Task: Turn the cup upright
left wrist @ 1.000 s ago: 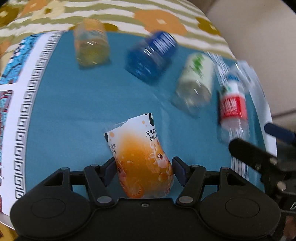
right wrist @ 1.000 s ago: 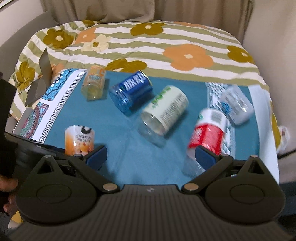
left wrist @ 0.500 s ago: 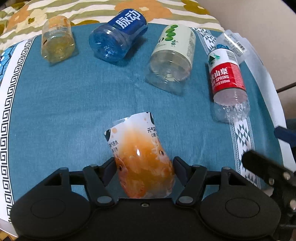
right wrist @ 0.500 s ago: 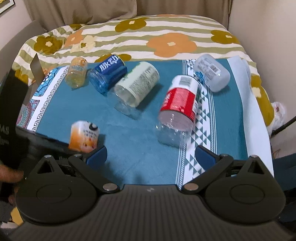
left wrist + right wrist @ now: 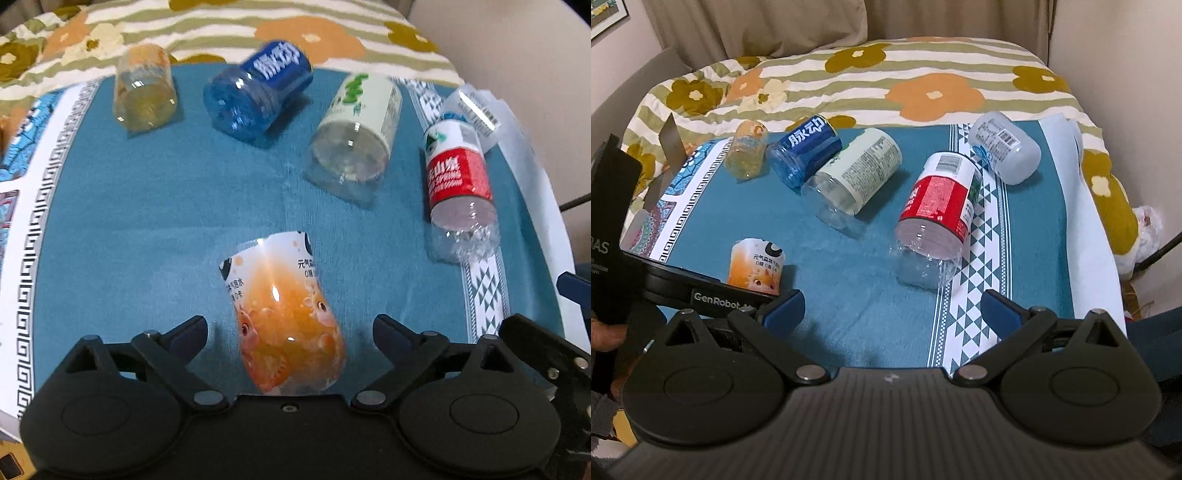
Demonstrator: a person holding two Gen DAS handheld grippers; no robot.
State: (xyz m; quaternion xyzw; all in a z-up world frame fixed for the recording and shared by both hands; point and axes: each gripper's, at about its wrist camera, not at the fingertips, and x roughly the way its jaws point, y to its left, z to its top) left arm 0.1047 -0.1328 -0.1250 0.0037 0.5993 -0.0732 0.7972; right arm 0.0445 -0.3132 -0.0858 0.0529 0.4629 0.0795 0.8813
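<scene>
An orange-labelled cup (image 5: pixel 284 317) stands on the blue cloth (image 5: pixel 155 221), between the fingers of my left gripper (image 5: pixel 290 332), which is open with both pads clear of it. The right wrist view shows the same cup (image 5: pixel 757 266) standing upright behind the left gripper's body. My right gripper (image 5: pixel 892 306) is open and empty above the cloth's near edge. Several cut-bottle cups lie on their sides: a yellow one (image 5: pixel 146 98), a blue one (image 5: pixel 255 96), a green-white one (image 5: pixel 354 133), a red-labelled one (image 5: pixel 938 214) and a clear one (image 5: pixel 1004 151).
The blue cloth (image 5: pixel 849 332) lies on a flower-striped bedspread (image 5: pixel 923 74). A dark box (image 5: pixel 609 236) stands at the left edge. A wall and curtains close off the back and right.
My left gripper has opened and let go of the orange cup, which now stands on the cloth. The right gripper has stayed open.
</scene>
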